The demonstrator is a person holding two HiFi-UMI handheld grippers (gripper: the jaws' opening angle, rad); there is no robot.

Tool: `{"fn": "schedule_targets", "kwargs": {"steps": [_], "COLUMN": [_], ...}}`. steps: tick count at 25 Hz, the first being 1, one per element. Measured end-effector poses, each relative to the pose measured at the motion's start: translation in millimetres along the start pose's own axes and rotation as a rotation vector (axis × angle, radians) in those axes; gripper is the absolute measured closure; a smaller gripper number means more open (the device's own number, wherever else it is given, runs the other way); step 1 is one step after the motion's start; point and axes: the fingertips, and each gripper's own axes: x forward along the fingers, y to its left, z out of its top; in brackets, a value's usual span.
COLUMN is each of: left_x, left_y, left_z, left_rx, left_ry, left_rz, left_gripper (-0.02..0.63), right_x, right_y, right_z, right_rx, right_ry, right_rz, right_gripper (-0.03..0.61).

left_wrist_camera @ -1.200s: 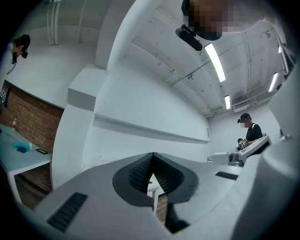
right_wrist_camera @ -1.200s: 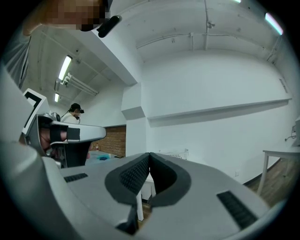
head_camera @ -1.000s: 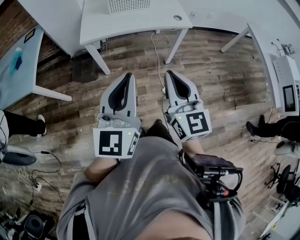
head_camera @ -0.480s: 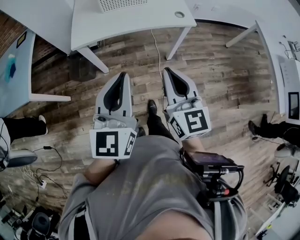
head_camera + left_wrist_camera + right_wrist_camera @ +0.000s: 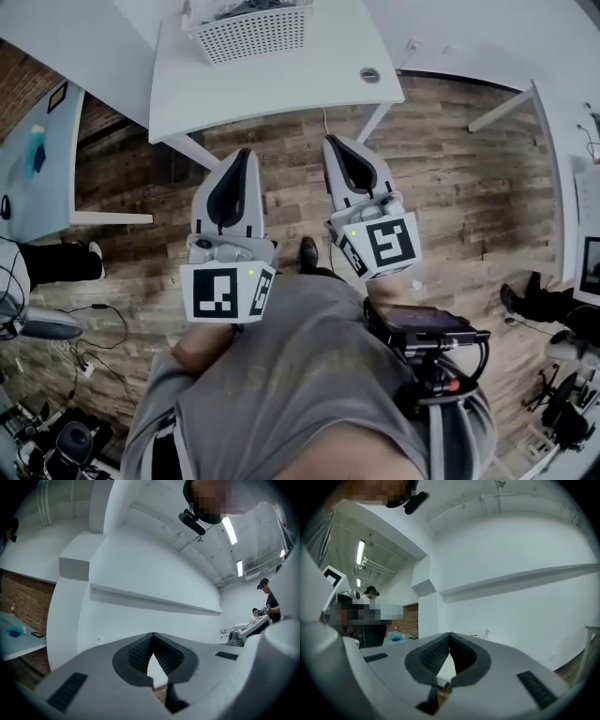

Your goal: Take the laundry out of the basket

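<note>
A white perforated laundry basket (image 5: 251, 30) with dark laundry (image 5: 234, 7) in it stands on a white table (image 5: 281, 84) at the top of the head view. My left gripper (image 5: 247, 152) and right gripper (image 5: 332, 142) are held side by side over the wooden floor, just short of the table's near edge. Both are shut with nothing between their jaws. In the left gripper view my left gripper (image 5: 153, 634) points at a white wall, and in the right gripper view my right gripper (image 5: 450, 634) does too; the basket is not visible in either.
A second white table (image 5: 84, 28) and a glass-topped desk (image 5: 33, 159) lie at the left. A cable (image 5: 324, 122) hangs under the table. People's legs and chairs (image 5: 42, 281) are at the left and right edges. More white desks with equipment (image 5: 586, 216) stand at the right.
The view has shifted forward: the table has come closer and the basket has come into view at the top. Both grippers stay shut, side by side.
</note>
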Motion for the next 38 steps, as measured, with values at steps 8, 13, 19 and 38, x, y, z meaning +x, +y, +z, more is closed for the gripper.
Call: {"fn": "schedule_targets", "kwargs": {"steps": [8, 13, 19, 38], "left_x": [42.2, 63.7, 107.5, 256.1], "left_y": [20.0, 43.5, 71.3, 207.2], "left_z": [2.7, -6.8, -23.3, -21.1], "left_rx": [0.01, -0.007, -0.032, -0.06], "left_ry": [-0.018, -0.004, 0.018, 0.015], "left_rz": [0.058, 0.085, 0.08, 0.033], "left_gripper": [0.606, 0.606, 0.606, 0.606], "right_x": [46.5, 76.8, 123.0, 312.3], "right_y": [-30.1, -36.8, -55.8, -102.5], "right_z": [5.4, -2.2, -14.1, 8.5], "right_rx": [-0.002, 0.004, 0.003, -0.037], "right_ry": [-0.014, 0.007, 0.033, 0.008], "right_rz": [0.041, 0.057, 0.053, -0.006], "right_gripper": [0.572, 0.572, 0.572, 0.572]}}
